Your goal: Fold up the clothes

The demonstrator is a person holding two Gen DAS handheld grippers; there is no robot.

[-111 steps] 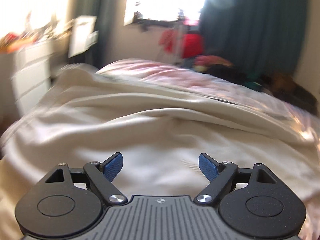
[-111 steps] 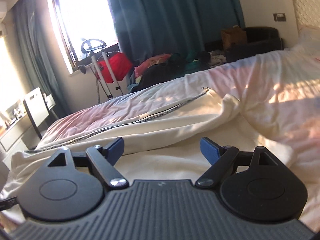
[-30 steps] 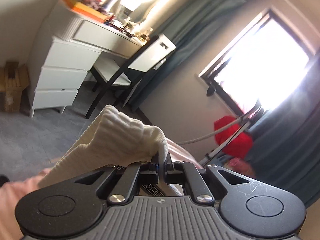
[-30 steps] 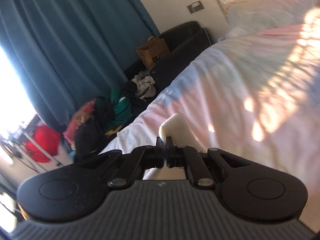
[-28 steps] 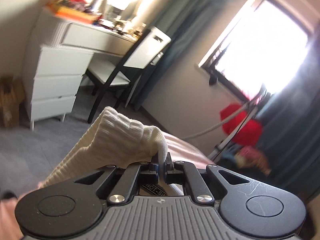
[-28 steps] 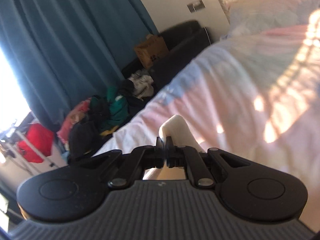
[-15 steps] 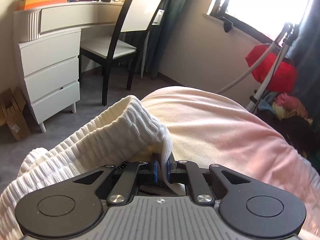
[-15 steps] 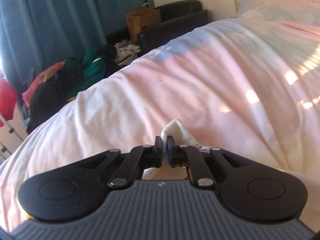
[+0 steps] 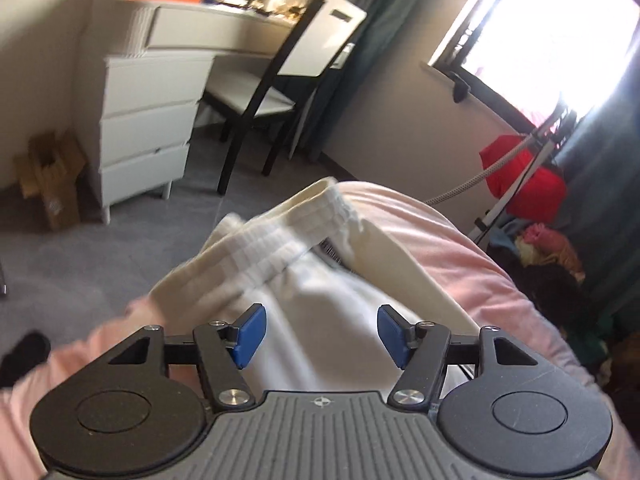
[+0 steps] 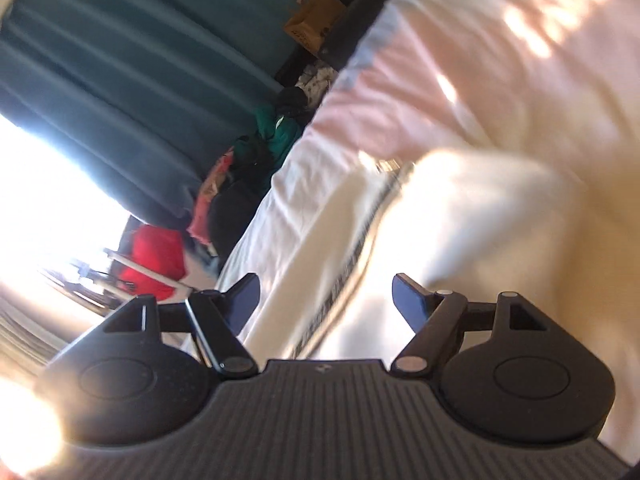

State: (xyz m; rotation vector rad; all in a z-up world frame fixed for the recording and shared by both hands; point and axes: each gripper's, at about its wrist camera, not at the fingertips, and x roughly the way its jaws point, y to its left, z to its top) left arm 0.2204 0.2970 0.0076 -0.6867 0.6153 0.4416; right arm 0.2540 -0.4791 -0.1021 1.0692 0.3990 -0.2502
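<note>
A cream zip-up garment (image 9: 320,292) lies on the pink bed (image 9: 472,264), its ribbed hem (image 9: 280,236) near the bed's end. My left gripper (image 9: 319,335) is open and empty just above the cloth. In the right wrist view the same garment (image 10: 460,216) lies folded over, its zipper (image 10: 360,248) running along the middle. My right gripper (image 10: 325,300) is open and empty above it; this view is tilted and blurred.
A white chest of drawers (image 9: 148,120), a dark chair (image 9: 280,80) and a cardboard box (image 9: 48,184) stand on the grey carpet beyond the bed's end. A red bag (image 9: 524,176) and a pile of clothes (image 10: 256,156) lie by the teal curtains (image 10: 140,60).
Both grippers were shut on the garment's edges half a second ago; now both have opened and let go. The garment has dropped onto the bed. The right wrist view has tilted.
</note>
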